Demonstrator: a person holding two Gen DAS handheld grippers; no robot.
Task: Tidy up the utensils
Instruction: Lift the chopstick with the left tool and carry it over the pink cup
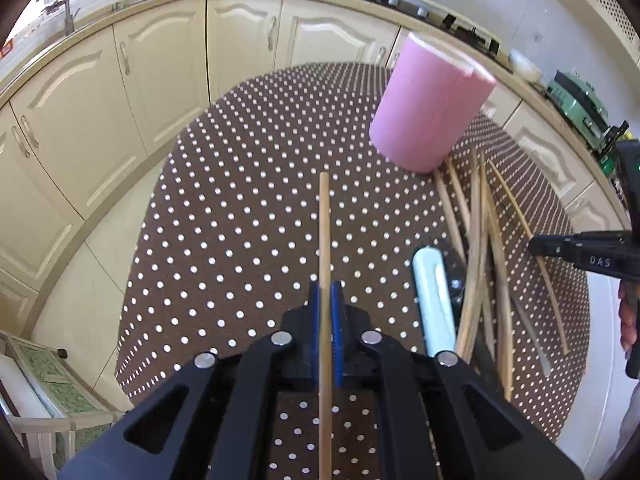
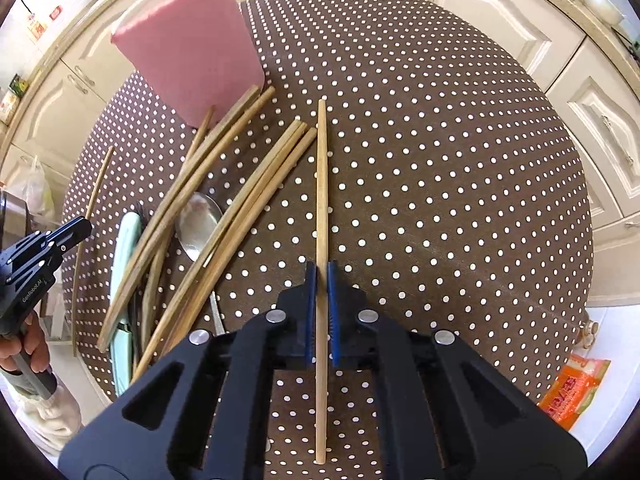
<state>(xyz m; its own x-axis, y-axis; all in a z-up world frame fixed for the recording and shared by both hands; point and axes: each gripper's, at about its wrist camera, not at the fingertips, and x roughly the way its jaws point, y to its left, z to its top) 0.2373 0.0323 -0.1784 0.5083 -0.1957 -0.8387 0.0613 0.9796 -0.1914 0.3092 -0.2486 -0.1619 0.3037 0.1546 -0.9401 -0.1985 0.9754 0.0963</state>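
Spoon (image 2: pixel 199 222) visible only from right wrist, among chopsticks (image 2: pixel 224 200).

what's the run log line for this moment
left gripper: shut on chopstick | right gripper: shut on chopstick | holder: upright | pile: on table

Both wrist views look steeply down, close over dotted table (image 1: pixel 240 200); share chopstick pile (image 2: pixel 224 200).

We see the tall pink plastic holder (image 2: pixel 188 48) standing on the brown dotted round table (image 2: pixel 440 160), toward its far side. Before it lies a heap of wooden chopsticks (image 2: pixel 224 196), crossing over a metal spoon (image 2: pixel 198 224) and a pale green flat handle (image 2: pixel 124 264).
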